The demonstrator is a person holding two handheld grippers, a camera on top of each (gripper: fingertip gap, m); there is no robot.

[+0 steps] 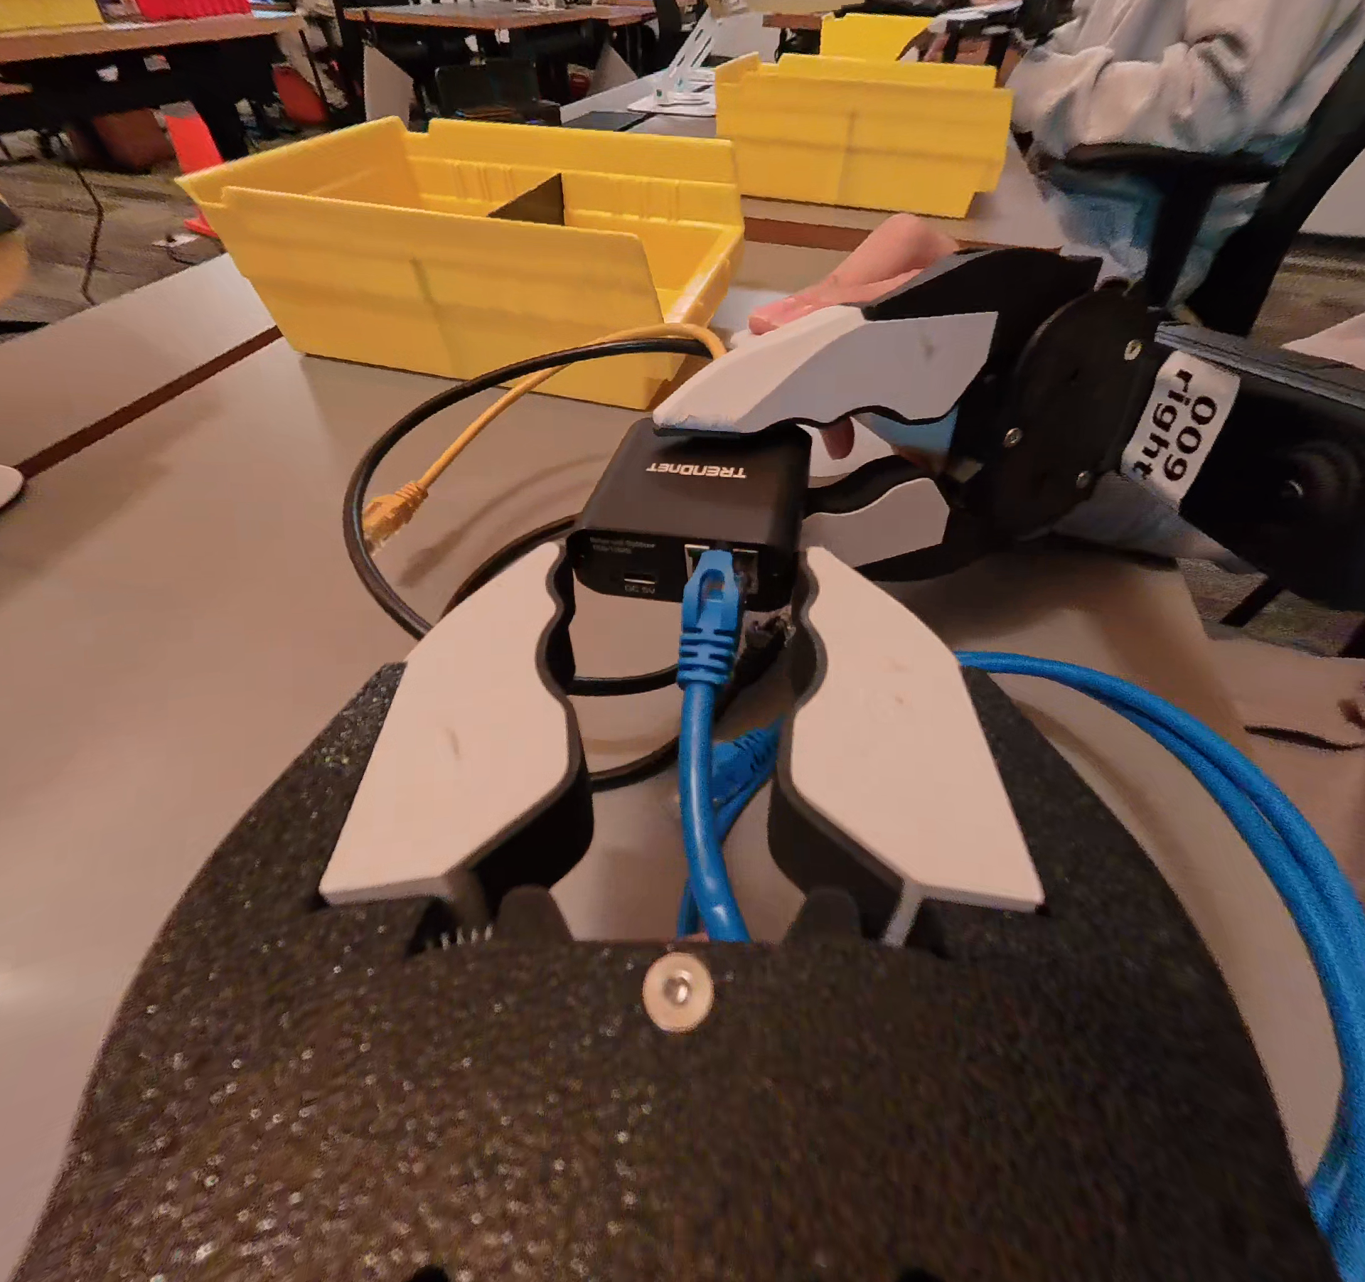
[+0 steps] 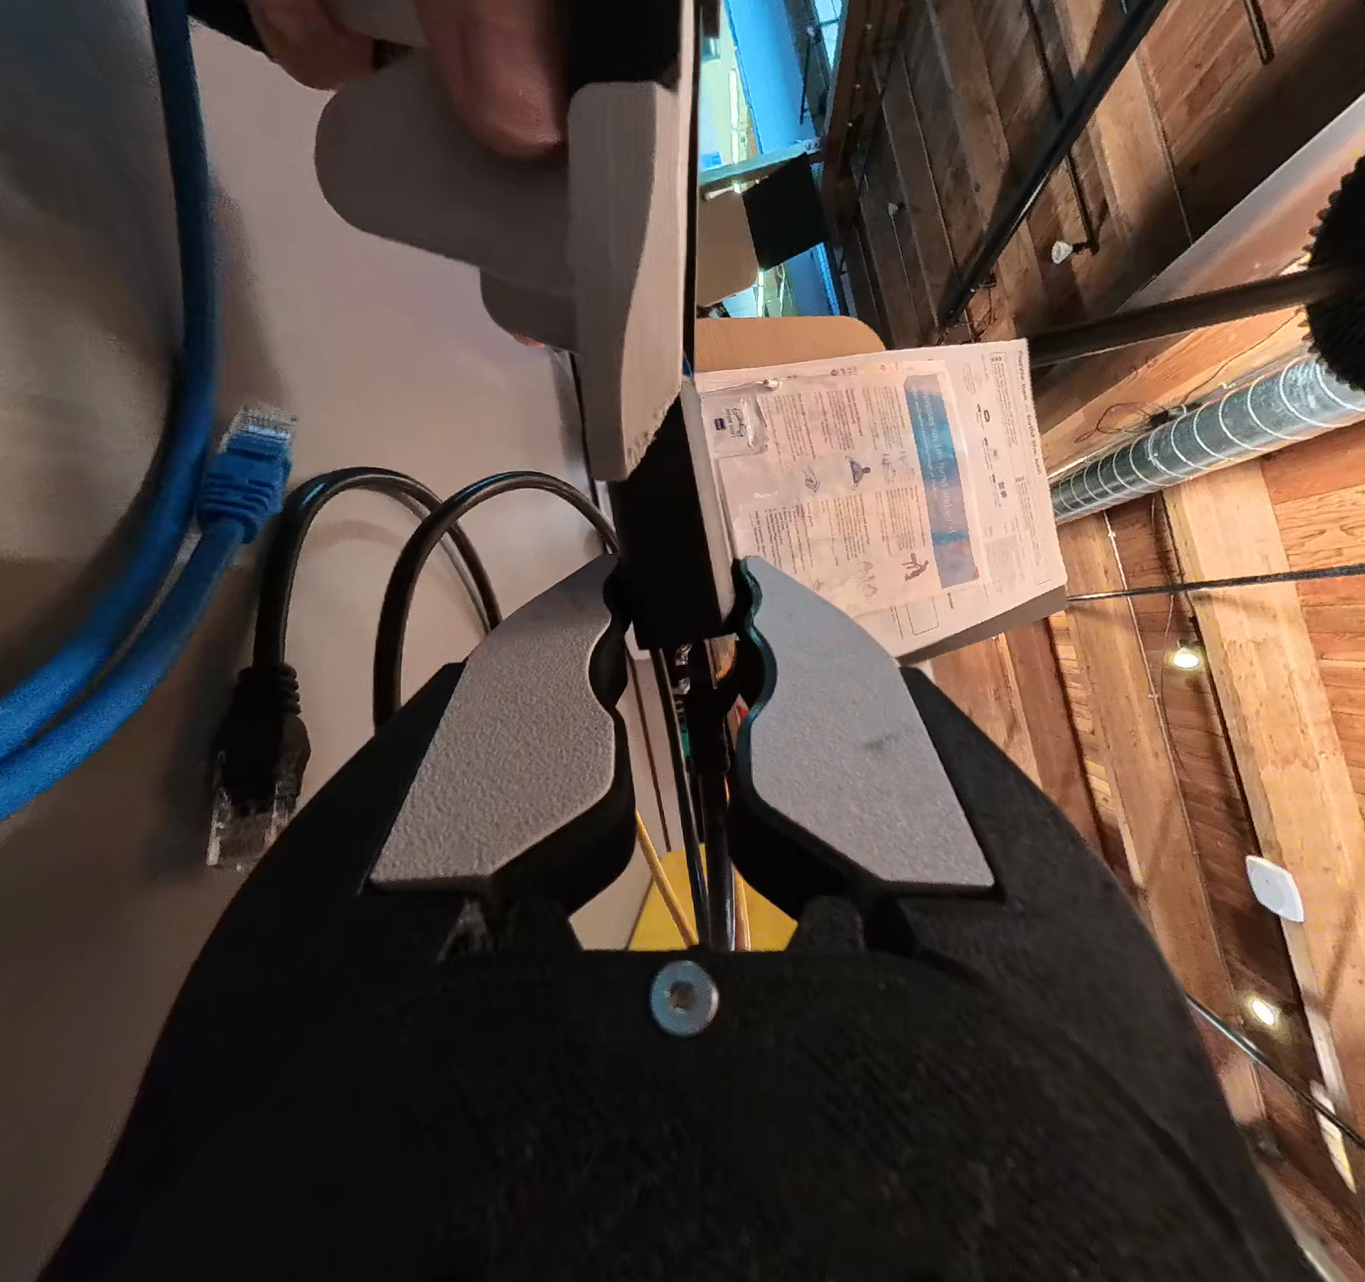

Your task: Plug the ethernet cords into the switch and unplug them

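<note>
The black switch [image 1: 694, 500] is held off the table by my right gripper [image 1: 739, 478], which comes in from the right and is shut on its top and bottom. In the right wrist view the right gripper [image 2: 679, 582] clamps the switch [image 2: 668, 545] edge-on. A blue ethernet plug [image 1: 710, 604] sits in a port on the switch face. My left gripper [image 1: 683, 567] is open, its fingers either side of that face, with the blue cord [image 1: 702, 803] running between them untouched. A second blue plug [image 2: 251, 456] and a black plug [image 2: 251, 766] lie loose on the table.
A yellow cord's plug [image 1: 391, 508] lies on the table at left inside a black cord loop [image 1: 384, 449]. A yellow bin [image 1: 458, 264] stands behind the switch, another bin [image 1: 864, 131] farther back. A person in a light sleeve [image 1: 1182, 64] sits at right. The grippers are tip to tip, or close to it. From the right gripper's tips to the black plug [image 2: 251, 766] is close to 8 cm.
</note>
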